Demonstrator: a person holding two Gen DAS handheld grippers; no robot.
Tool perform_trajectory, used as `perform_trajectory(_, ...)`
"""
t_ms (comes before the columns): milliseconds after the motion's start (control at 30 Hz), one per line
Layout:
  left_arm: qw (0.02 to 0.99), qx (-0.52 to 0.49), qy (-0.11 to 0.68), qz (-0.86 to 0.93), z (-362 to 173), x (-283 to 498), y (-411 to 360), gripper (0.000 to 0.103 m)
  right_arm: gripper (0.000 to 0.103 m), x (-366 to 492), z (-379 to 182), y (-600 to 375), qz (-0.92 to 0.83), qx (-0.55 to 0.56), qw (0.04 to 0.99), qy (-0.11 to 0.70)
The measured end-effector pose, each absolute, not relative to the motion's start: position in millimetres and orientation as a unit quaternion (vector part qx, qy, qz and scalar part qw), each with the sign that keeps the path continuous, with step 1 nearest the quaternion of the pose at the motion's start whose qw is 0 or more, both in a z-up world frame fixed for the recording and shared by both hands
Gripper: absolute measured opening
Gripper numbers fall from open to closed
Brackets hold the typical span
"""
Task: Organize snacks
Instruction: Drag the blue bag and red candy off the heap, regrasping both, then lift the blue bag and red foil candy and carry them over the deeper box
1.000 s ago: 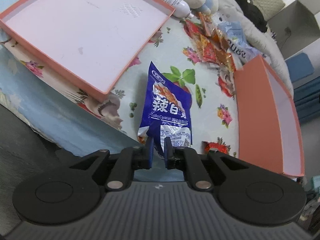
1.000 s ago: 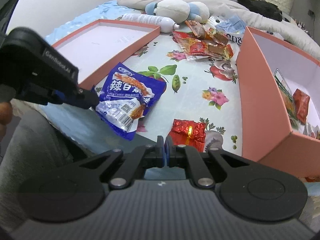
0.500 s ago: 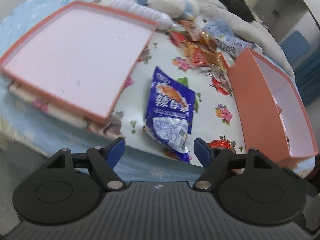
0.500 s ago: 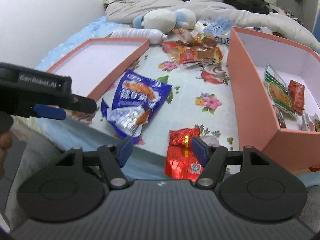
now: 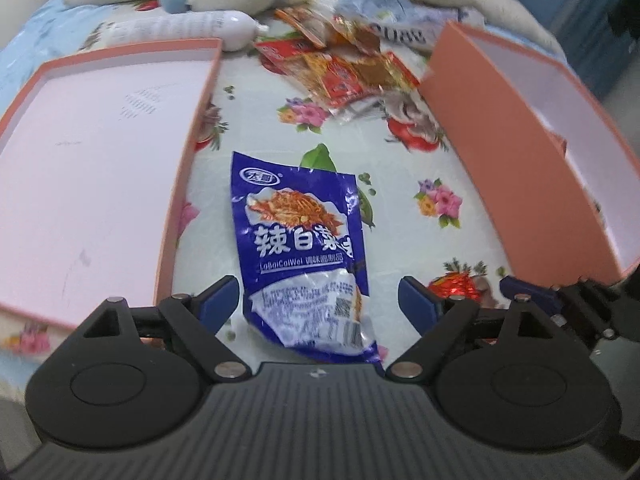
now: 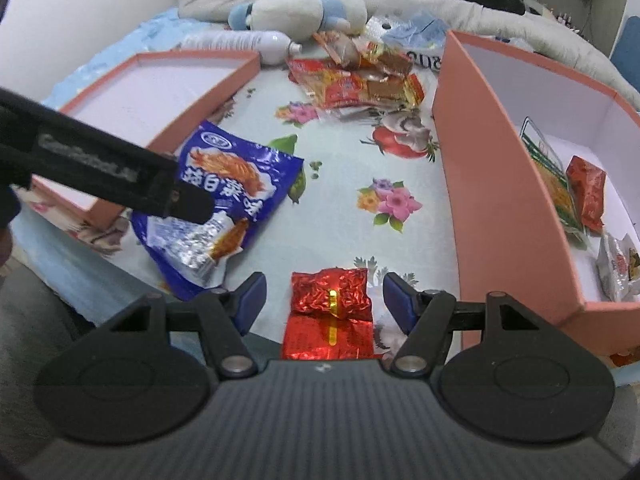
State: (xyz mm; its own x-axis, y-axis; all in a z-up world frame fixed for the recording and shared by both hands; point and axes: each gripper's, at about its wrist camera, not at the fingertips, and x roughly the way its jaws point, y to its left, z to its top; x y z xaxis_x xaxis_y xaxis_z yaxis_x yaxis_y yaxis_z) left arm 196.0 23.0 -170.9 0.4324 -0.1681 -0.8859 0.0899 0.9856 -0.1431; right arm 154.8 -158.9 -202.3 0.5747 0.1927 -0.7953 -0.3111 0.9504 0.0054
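A blue snack packet [image 5: 300, 248] lies flat on the flowered sheet, its silver end toward me. My left gripper [image 5: 318, 296] straddles that end, jaws opening, pads clear of the foil. The right wrist view shows the same blue packet [image 6: 236, 176] with one of the left gripper's fingers [image 6: 160, 184] over it. A crinkled red foil packet [image 6: 330, 312] lies between the wide-apart fingers of my right gripper [image 6: 325, 286], untouched by the pads. The red packet [image 5: 456, 284] also shows at the left view's lower right.
A tall orange box [image 6: 500, 168] on the right holds several packets [image 6: 584, 188]. A shallow orange lid [image 5: 192, 140] lies on the left. At the back are a pile of red and orange snack packets [image 6: 360, 80], a white bottle [image 5: 180, 28] and a plush toy [image 6: 300, 8].
Both grippers went from shut to open. The left let go of the blue packet's silver end and swung round it. The right moved in over the red packet.
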Motion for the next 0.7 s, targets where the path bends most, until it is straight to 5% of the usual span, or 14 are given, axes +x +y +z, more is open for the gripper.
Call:
perform_trajectory(367,0.818,0.012,0.57,-0.08,-217,226,16,0.089,0.065,175,-222,-159,0.138,-0.074,0.866,0.475)
perform_trajectory(467,0.816,-0.004,0.573,-0.077,-224,227,18,0.088,0.054,175,-226,-158,0.142,-0.076,0.86,0.484)
perform_trajectory(700,0.832,-0.011,0.551,-0.068,-221,223,14,0.068,0.054,175,-225,-160,0.144,-0.071,0.861,0.483)
